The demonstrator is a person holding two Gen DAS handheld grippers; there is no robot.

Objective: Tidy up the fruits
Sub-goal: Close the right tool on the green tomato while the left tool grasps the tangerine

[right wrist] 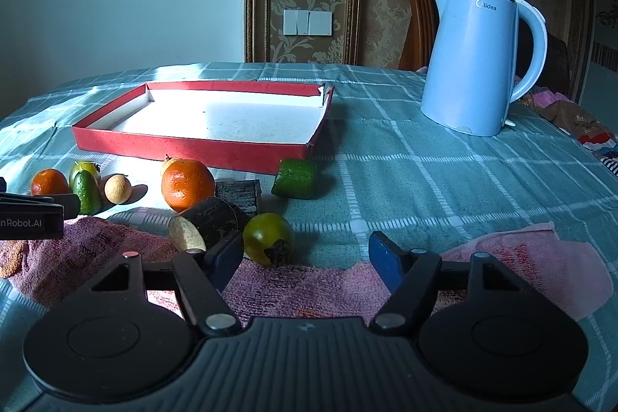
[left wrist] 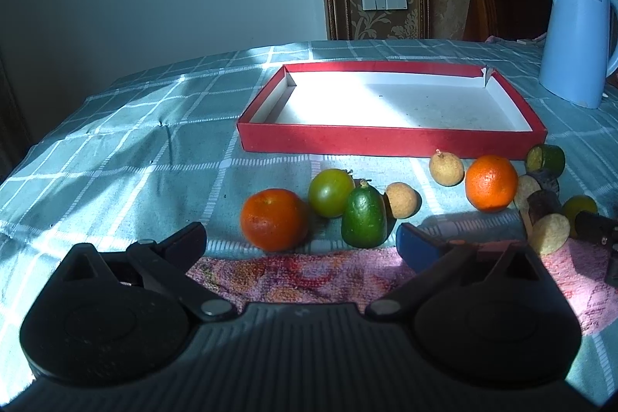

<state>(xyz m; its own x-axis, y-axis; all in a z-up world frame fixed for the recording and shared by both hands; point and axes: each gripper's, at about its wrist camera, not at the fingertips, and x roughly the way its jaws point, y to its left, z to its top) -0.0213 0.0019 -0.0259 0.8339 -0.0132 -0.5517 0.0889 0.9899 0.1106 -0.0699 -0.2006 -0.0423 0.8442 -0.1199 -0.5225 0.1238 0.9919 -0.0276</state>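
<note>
- Sunlight falls across a surface (right wrist: 425, 180) covered in a teal checked cloth, with patterned wallpaper, a light switch and a wooden chair behind, and a pale blue kettle (right wrist: 473, 64) standing at the far right.
- A shallow red box (left wrist: 386, 141) with a white floor sits in the middle of the cloth and holds nothing; every fruit lies outside it, so the sorting seems to be at its very start.
- Along the near wall of the box lie two oranges (left wrist: 273, 219) (left wrist: 491, 182), a green tomato (left wrist: 330, 192), a small avocado (left wrist: 364, 217), two tan round fruits (left wrist: 402, 199) (left wrist: 447, 168), a cut green chunk (right wrist: 295, 178) and some dark cut pieces (right wrist: 216, 219).
- A second green tomato (right wrist: 268, 238) lies stem-forward at the edge of a pink towel (right wrist: 309, 286).
- The right tool (right wrist: 305, 251) has its fingers well apart and grips nothing; the green tomato sits just ahead of its left finger (right wrist: 226, 253), not squarely between the two.
- The left tool (left wrist: 303, 238) is also spread and empty, hovering over the towel just short of the nearer orange and the avocado.
- The step in hand looks like lining up a first pick with the right tool.
- That pick likely calls for a slight shift toward the tomato so it sits centred, a gentle close on the round, slippery skin, then a lift over the red wall into the box.
</note>
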